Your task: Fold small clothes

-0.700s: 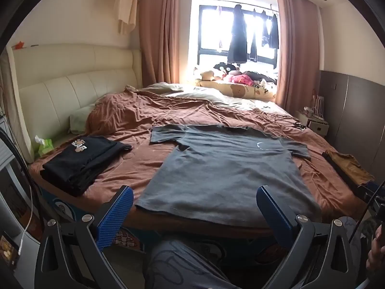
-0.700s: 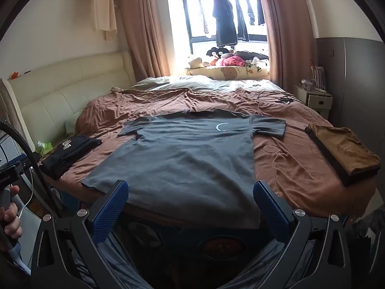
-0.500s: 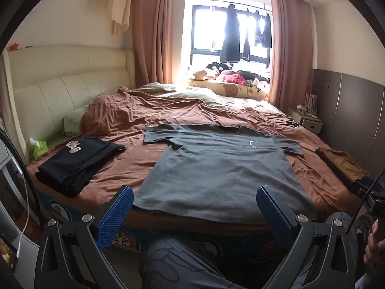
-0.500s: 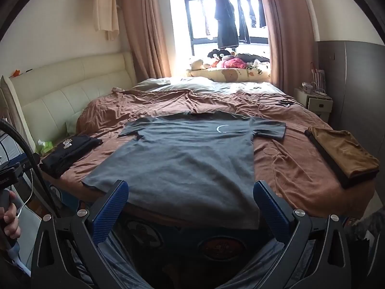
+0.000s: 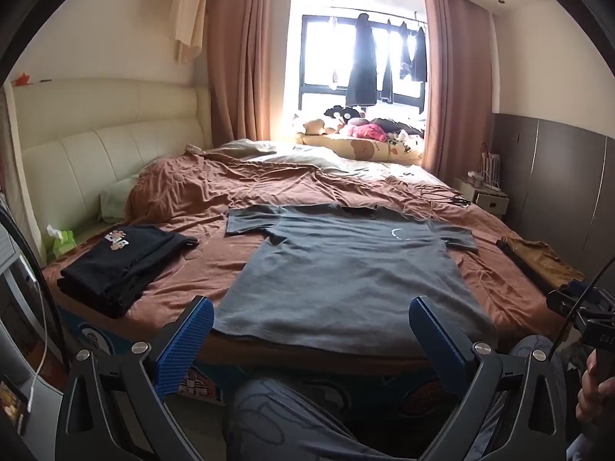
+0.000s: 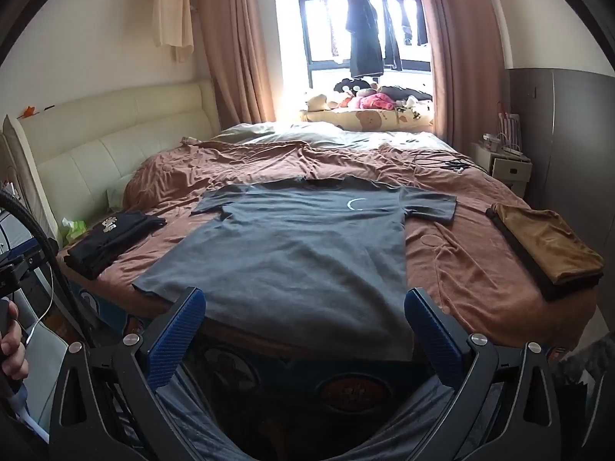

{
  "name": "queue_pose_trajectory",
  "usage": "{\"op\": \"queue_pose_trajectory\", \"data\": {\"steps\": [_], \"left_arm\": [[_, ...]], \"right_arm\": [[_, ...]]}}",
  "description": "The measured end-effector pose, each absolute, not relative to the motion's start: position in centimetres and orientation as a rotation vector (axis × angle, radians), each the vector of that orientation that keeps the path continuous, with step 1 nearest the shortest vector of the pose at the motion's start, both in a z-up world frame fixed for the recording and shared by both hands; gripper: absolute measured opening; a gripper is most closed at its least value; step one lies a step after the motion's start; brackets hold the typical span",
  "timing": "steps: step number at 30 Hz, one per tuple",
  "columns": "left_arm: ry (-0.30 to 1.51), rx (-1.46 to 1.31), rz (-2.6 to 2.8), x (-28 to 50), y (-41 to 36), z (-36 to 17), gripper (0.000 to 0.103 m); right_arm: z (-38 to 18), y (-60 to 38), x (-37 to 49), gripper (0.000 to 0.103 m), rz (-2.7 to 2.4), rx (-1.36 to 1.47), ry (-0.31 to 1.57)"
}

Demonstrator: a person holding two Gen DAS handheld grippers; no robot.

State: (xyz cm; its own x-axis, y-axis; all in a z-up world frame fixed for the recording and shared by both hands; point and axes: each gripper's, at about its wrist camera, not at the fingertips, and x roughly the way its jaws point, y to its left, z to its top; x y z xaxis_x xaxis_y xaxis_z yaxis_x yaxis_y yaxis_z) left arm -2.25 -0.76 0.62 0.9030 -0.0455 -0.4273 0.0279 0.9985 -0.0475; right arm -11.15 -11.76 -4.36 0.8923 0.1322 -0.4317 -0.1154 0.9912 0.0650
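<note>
A grey T-shirt (image 5: 346, 272) lies spread flat, front up, on the brown bed (image 5: 215, 265), hem toward me at the near edge; it also shows in the right wrist view (image 6: 300, 253). My left gripper (image 5: 309, 330) is open and empty, held back from the bed near the hem. My right gripper (image 6: 303, 322) is open and empty, also short of the hem. Neither touches the shirt.
A folded black garment (image 5: 119, 261) lies at the bed's left, a folded tan garment (image 6: 546, 242) at its right. A green tissue pack (image 5: 61, 240) sits by the cream headboard (image 5: 100, 153). Cables (image 6: 442, 161) lie far right, near a nightstand (image 6: 503, 161). My knee (image 5: 276, 418) is below.
Both grippers have drawn back a little and tilted, so the bed sits slightly farther and lower in view. The shirt has not moved. Both stay open.
</note>
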Motion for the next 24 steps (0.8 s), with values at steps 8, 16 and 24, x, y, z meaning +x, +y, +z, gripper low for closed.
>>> {"op": "queue_pose_trajectory", "data": {"steps": [8,16,24], "left_arm": [[0.432,-0.039,-0.043,-2.9,-0.8,0.9,0.102],[0.417,-0.039,-0.048,-3.8,-1.0,0.9,0.102],[0.411,-0.034,-0.056,-4.1,-1.1,0.9,0.102]], "right_arm": [[-4.3,-11.7,-11.6,0.103,0.131,0.035,0.447],[-4.4,-11.5,-12.3,0.103,0.134,0.024,0.447],[-4.5,-11.7,-12.6,0.103,0.130,0.039,0.449]]}}
